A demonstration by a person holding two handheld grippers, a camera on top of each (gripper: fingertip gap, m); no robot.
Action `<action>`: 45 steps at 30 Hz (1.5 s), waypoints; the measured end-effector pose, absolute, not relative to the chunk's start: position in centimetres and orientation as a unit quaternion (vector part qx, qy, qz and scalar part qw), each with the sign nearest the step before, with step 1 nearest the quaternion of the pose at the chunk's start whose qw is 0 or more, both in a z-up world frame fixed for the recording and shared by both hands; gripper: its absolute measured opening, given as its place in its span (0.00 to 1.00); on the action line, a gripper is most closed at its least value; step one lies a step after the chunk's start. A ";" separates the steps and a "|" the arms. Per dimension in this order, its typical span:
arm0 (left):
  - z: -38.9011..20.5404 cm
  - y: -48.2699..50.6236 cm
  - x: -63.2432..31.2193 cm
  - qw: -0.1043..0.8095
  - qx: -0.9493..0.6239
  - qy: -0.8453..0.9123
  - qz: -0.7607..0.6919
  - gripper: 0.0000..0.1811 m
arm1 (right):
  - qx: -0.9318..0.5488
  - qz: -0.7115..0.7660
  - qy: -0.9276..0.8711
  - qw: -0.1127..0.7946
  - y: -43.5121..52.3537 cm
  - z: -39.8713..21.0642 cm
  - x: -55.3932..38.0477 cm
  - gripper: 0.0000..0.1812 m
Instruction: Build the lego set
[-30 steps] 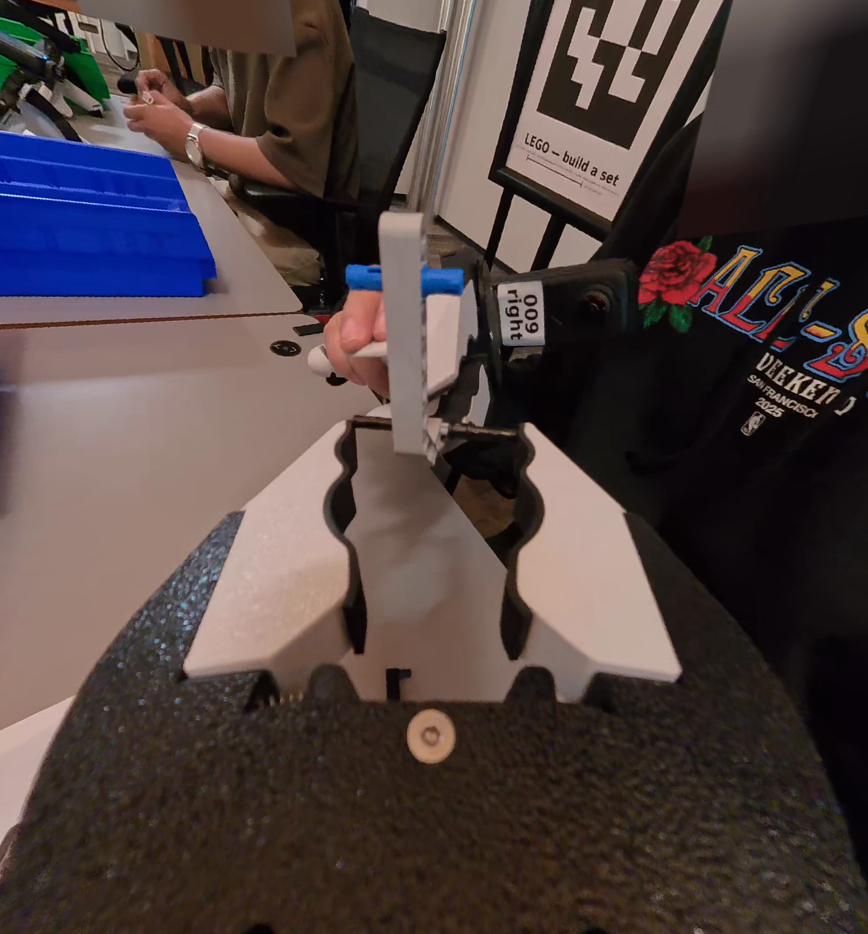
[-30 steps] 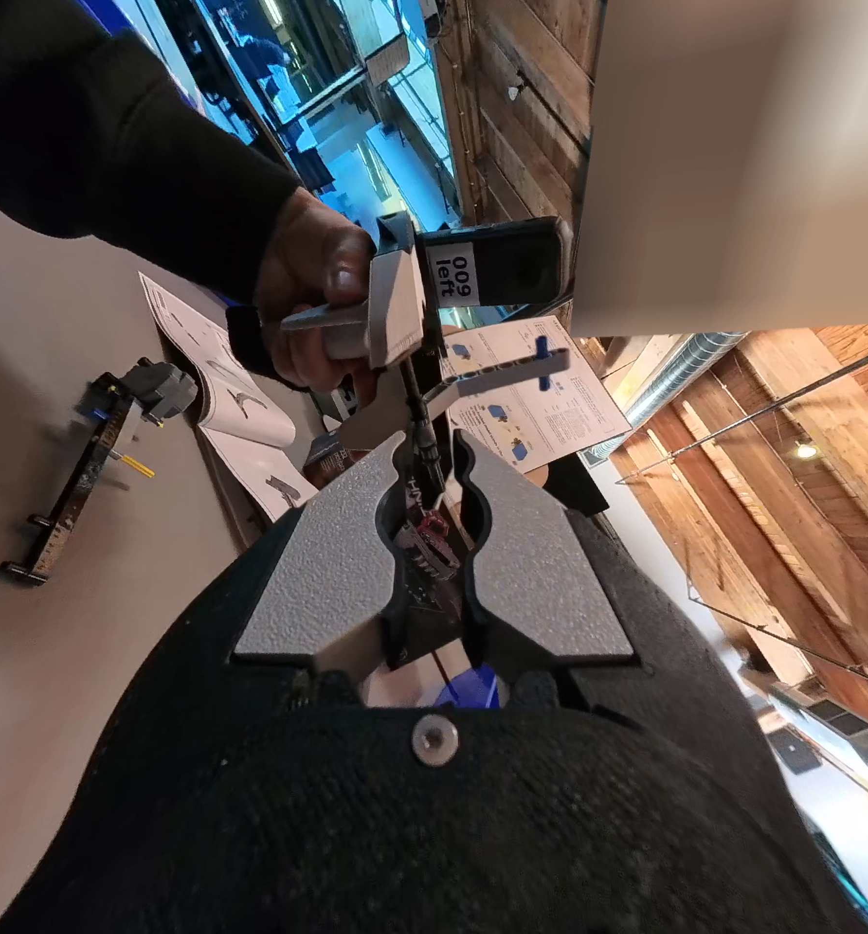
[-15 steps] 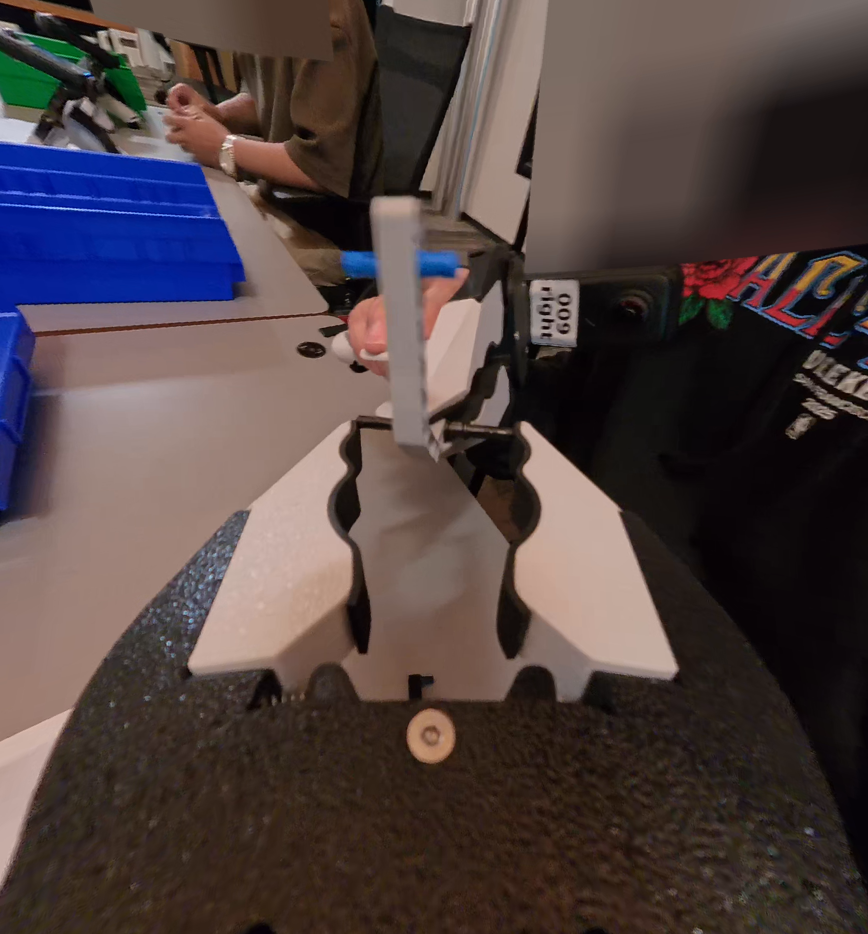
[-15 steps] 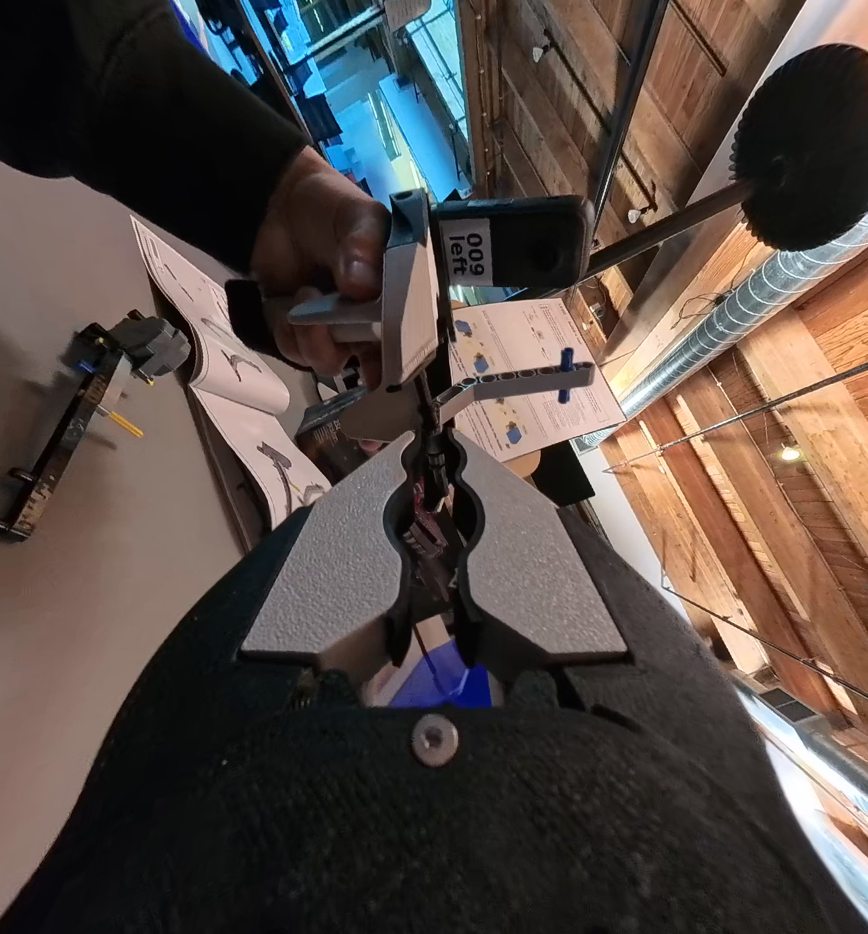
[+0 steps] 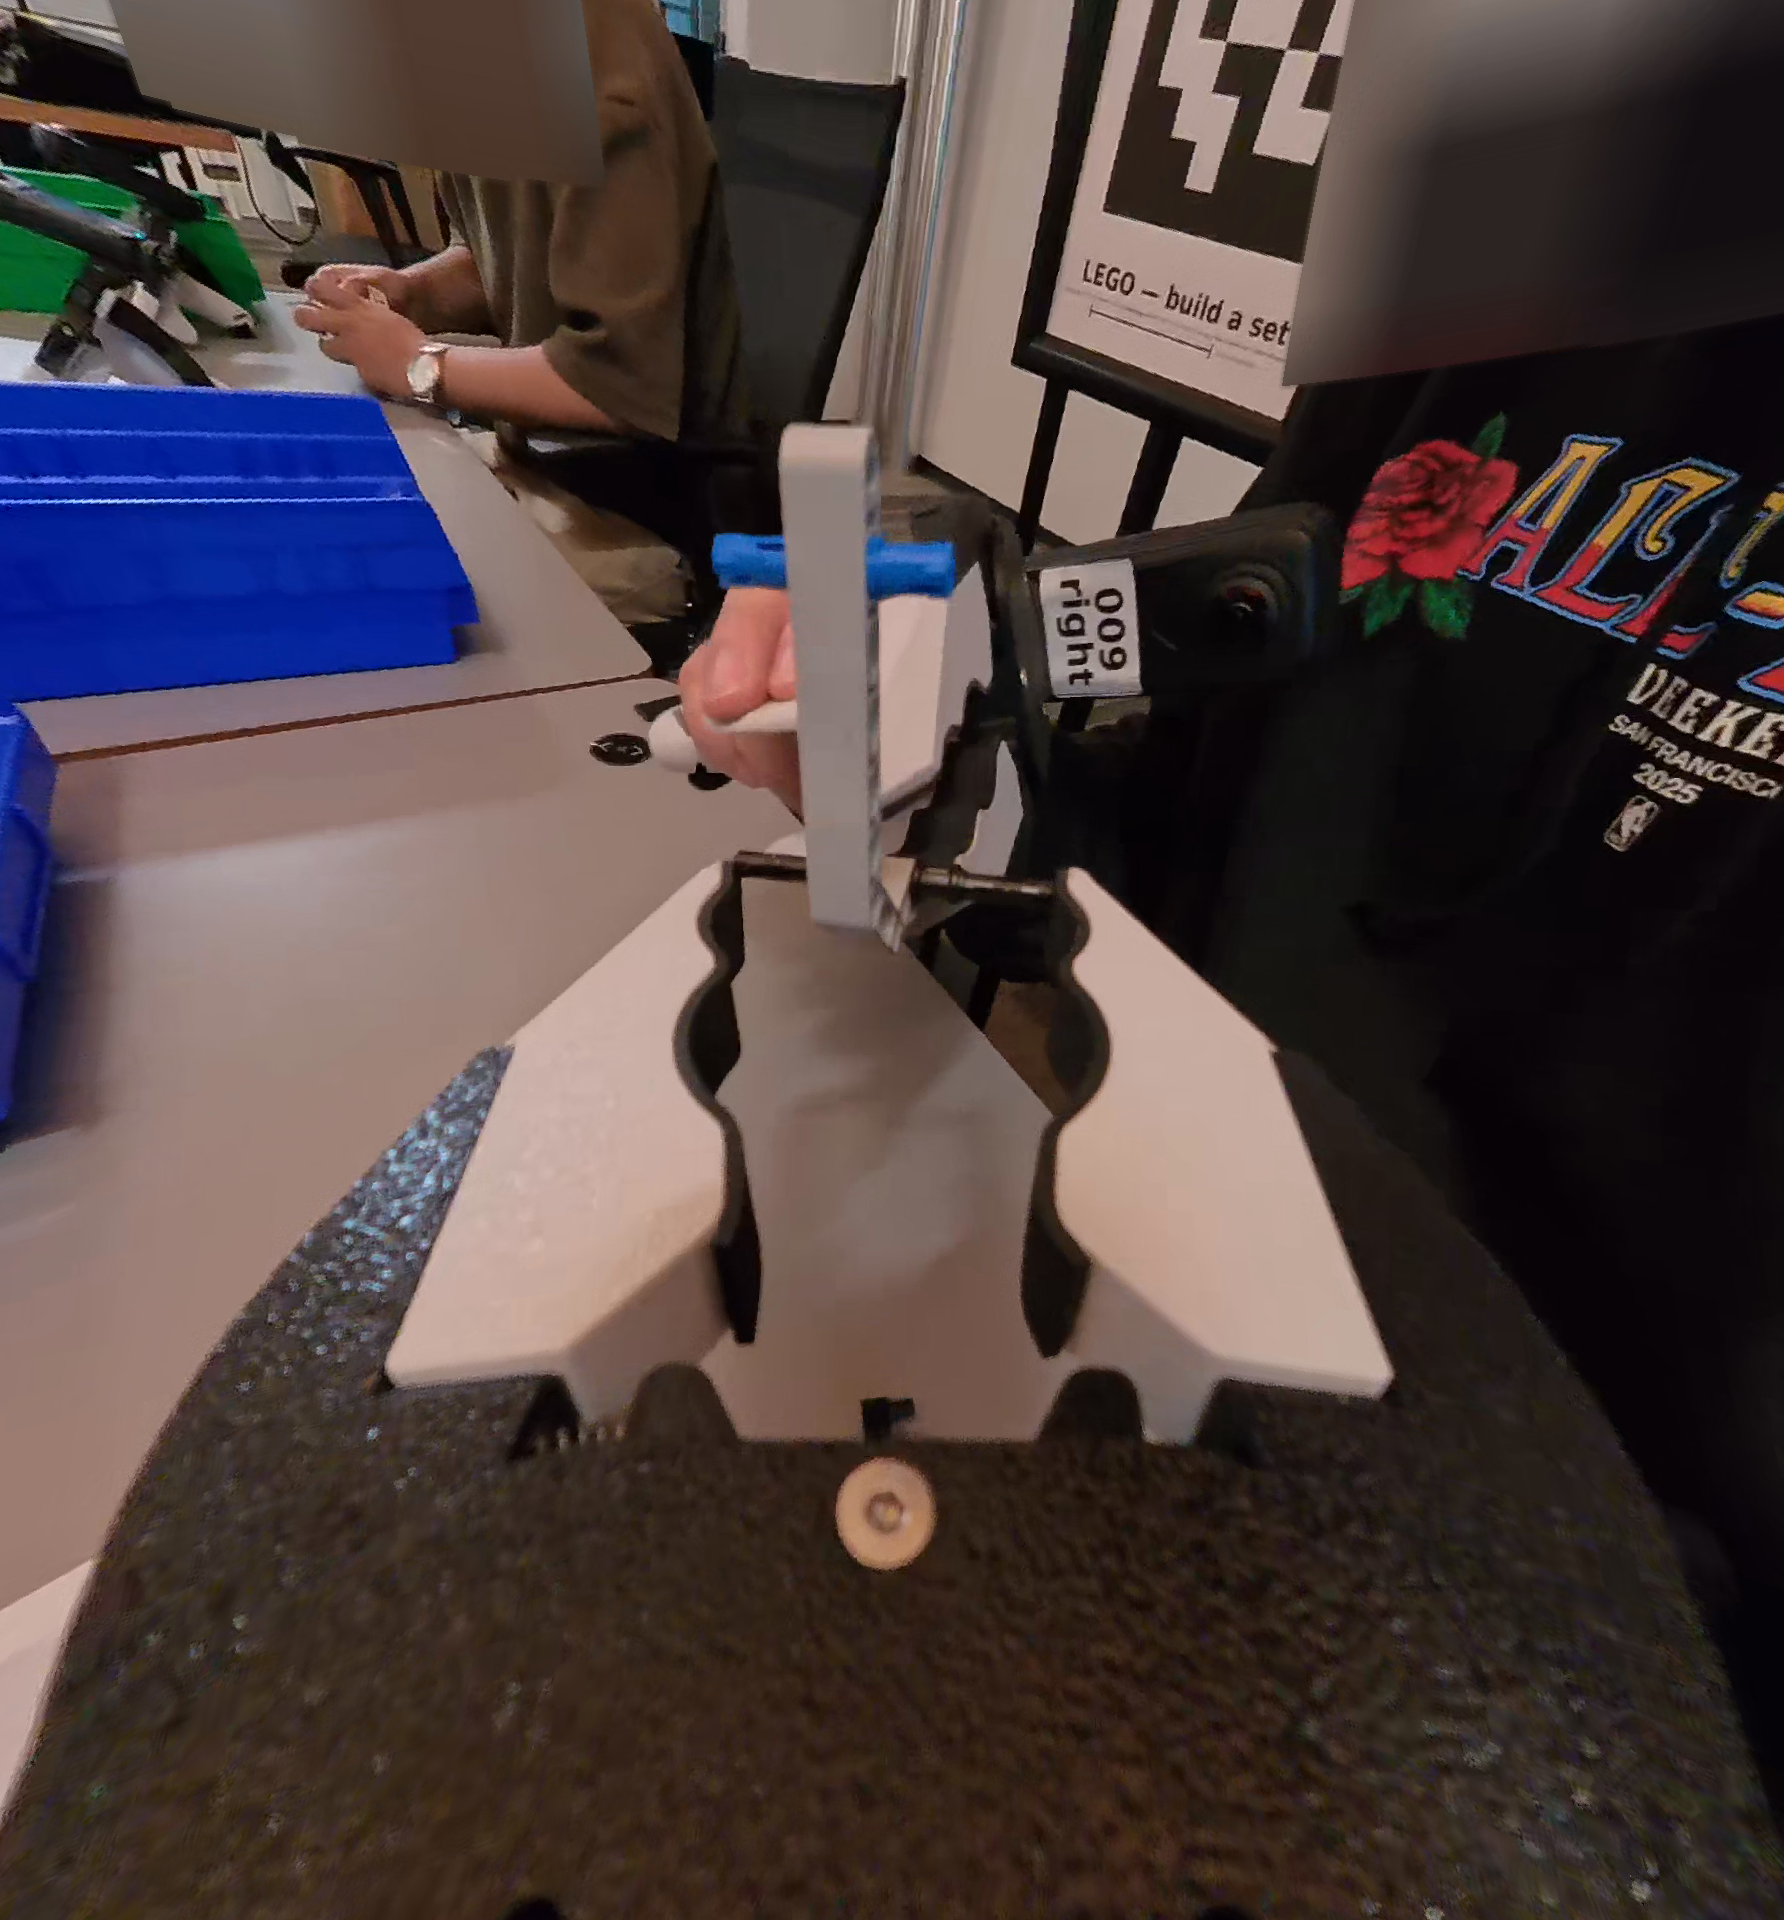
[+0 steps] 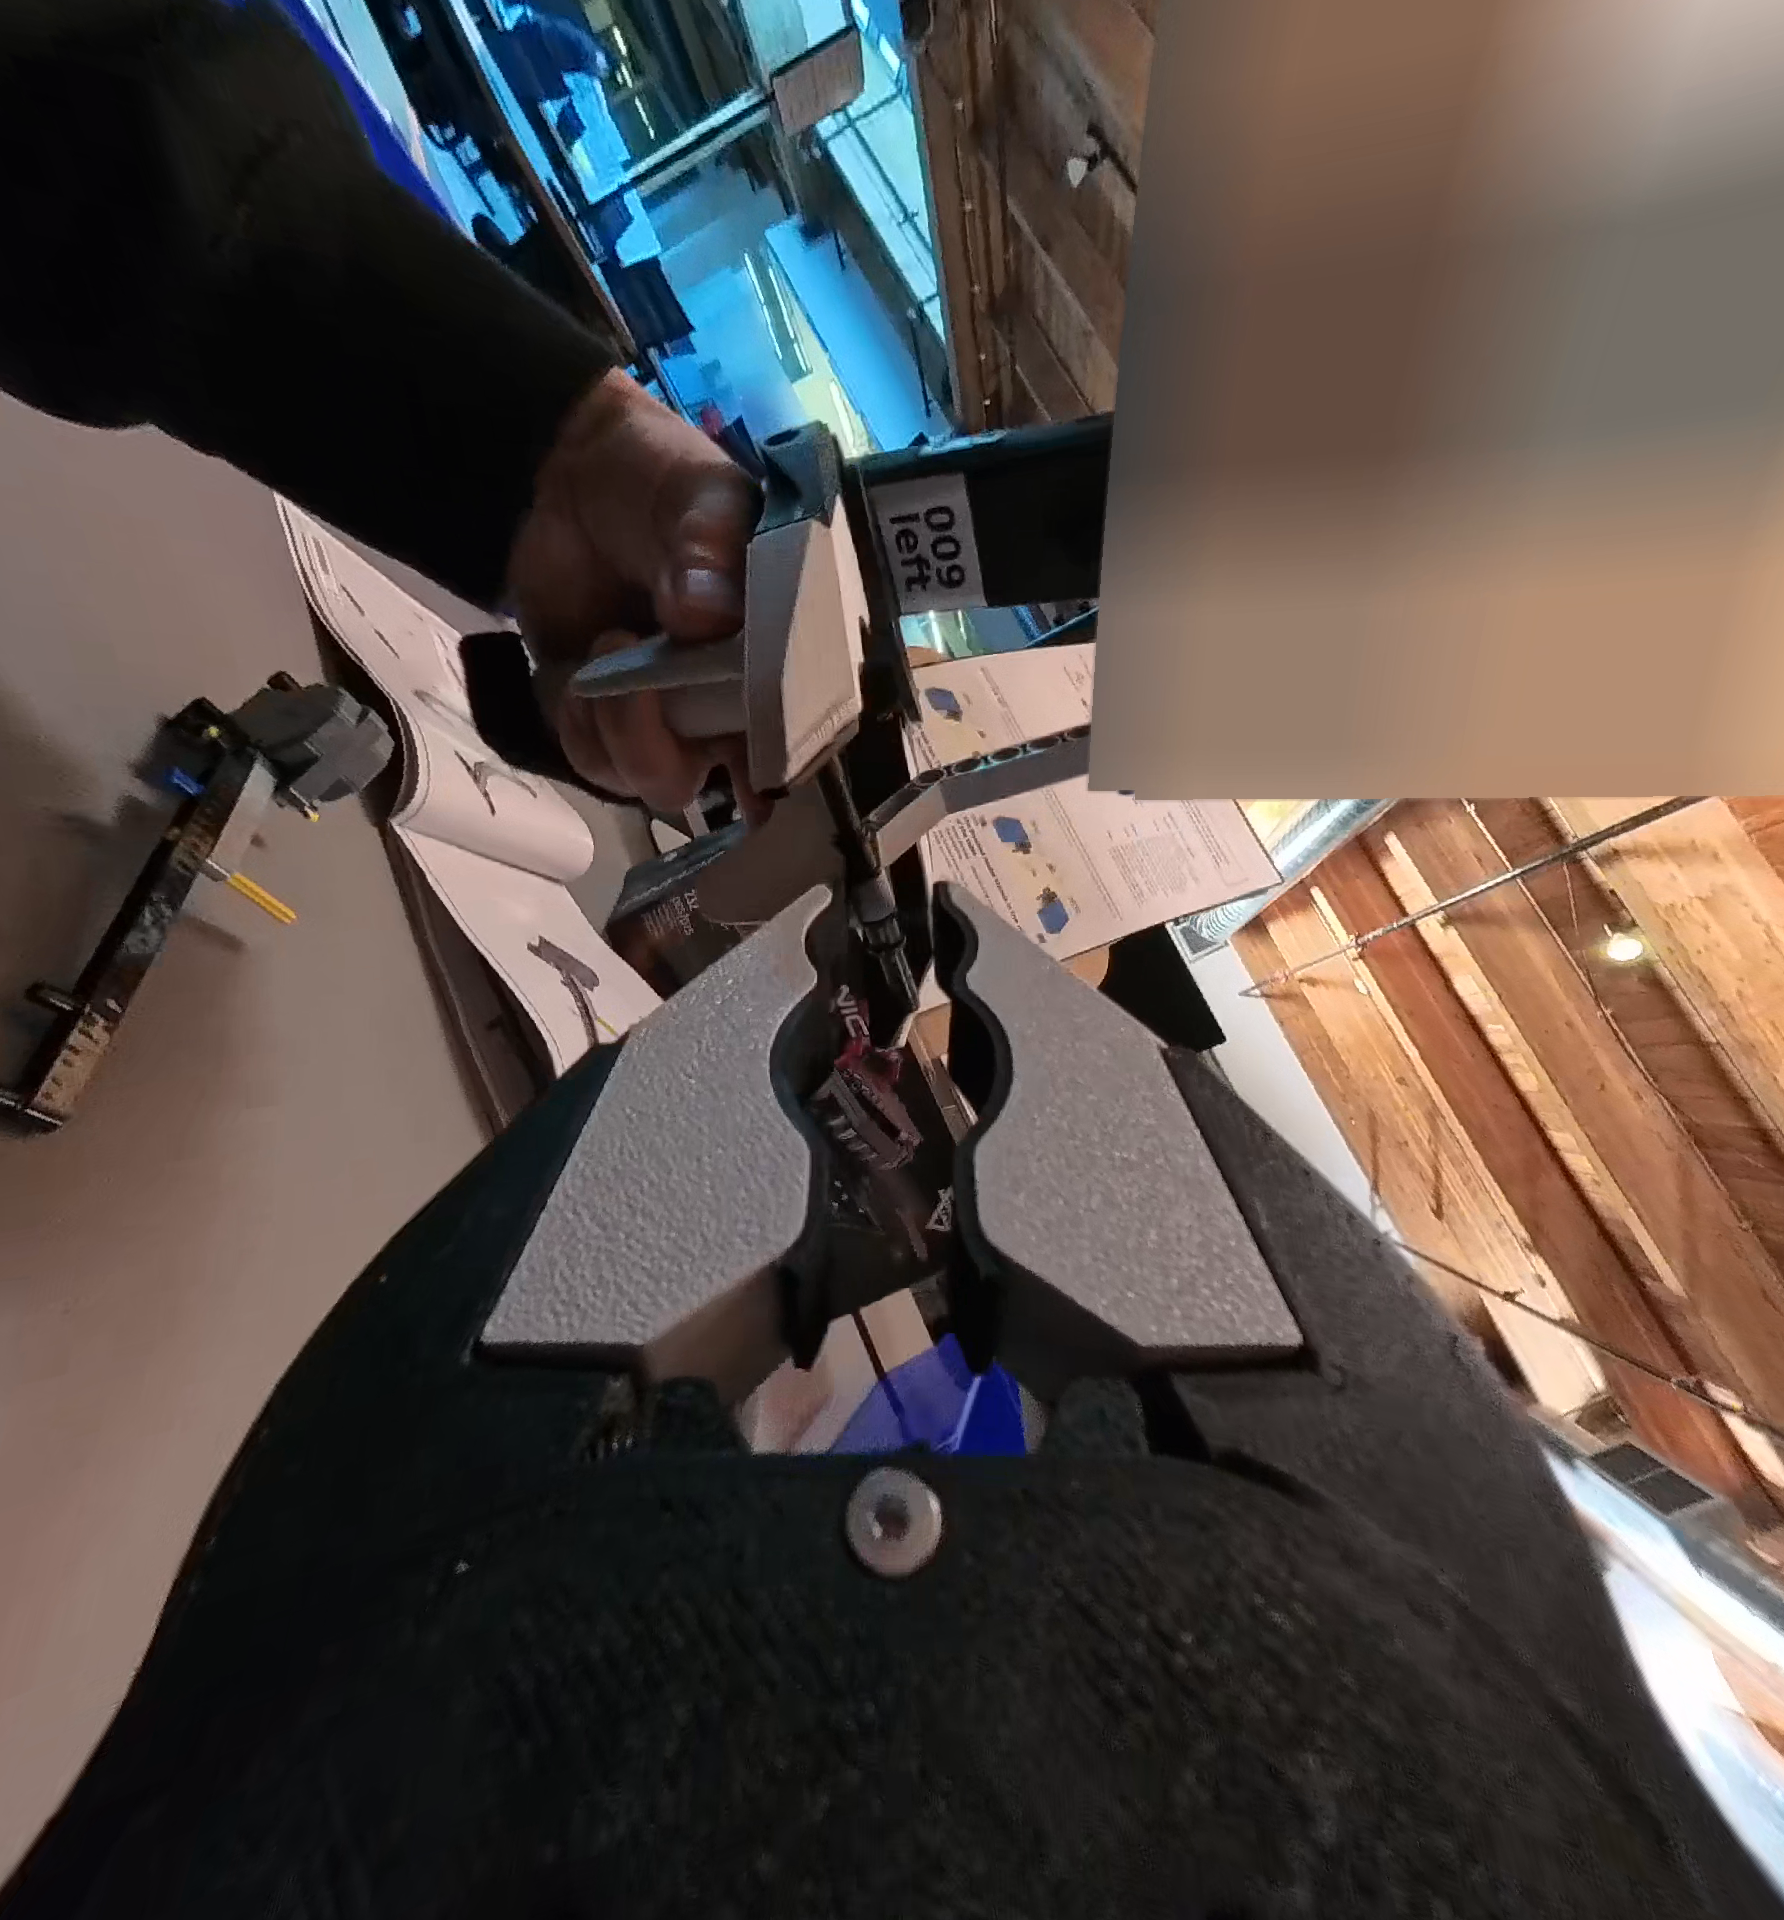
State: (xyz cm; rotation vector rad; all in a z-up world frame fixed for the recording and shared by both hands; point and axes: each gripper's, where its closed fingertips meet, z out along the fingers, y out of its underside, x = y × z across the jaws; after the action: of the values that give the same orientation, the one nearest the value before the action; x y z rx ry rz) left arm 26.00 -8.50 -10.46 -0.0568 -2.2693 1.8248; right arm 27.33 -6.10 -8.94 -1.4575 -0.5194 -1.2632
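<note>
My left gripper (image 5: 893, 883) holds a black axle (image 5: 992, 885) end to end between its fingertips. A grey beam (image 5: 831, 665) stands upright on the axle, with a blue pin (image 5: 898, 566) through its upper part. My right gripper (image 6: 883, 904) faces the left one. Its jaws sit just apart, above and below the axle (image 6: 852, 831), with a thin gap on each side. It also shows in the left wrist view (image 5: 955, 862), close beside the beam. The beam (image 6: 992, 774) runs out behind a blurred patch.
A partly built black and grey assembly (image 6: 140, 894) lies on the table (image 5: 296, 935) beside an open instruction booklet (image 6: 493, 821). Blue bins (image 5: 171, 540) stand at the left. Another person (image 5: 514, 343) works at the far end. A sign on a stand (image 5: 1179, 260) is behind. Both grippers' tips are close together, under 4 cm apart.
Both grippers have shifted together with the axle and beam between them. The right jaws have eased apart a little from half a second ago. The beam still stands upright on the axle.
</note>
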 end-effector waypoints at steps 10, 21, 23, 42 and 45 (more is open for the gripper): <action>-11.7 -7.0 29.4 0.048 0.074 -0.811 0.579 0.37 | -0.675 -0.402 -0.101 0.611 -5.4 -11.0 29.6 0.03; -11.5 2.6 33.2 -0.145 0.190 -0.859 0.453 0.27 | -0.748 -0.204 -0.040 0.630 -5.2 -16.7 30.7 0.03; -11.1 4.1 33.9 -0.165 0.223 -0.850 0.448 0.23 | -0.747 -0.226 -0.039 0.624 -4.8 -17.3 31.1 0.02; -16.0 5.6 29.2 0.030 0.232 -0.861 0.452 0.20 | -0.793 -0.212 -0.200 0.535 -0.8 -21.6 28.4 0.03; -17.3 4.9 28.7 0.083 0.240 -0.856 0.451 0.22 | -0.784 -0.204 -0.202 0.550 0.0 -21.5 28.0 0.03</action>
State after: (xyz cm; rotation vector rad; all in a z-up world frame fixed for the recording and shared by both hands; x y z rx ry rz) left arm 28.66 4.90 -17.27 0.7156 -2.5556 1.3456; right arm 28.04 0.03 -21.46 -1.8558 -0.4792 -0.4840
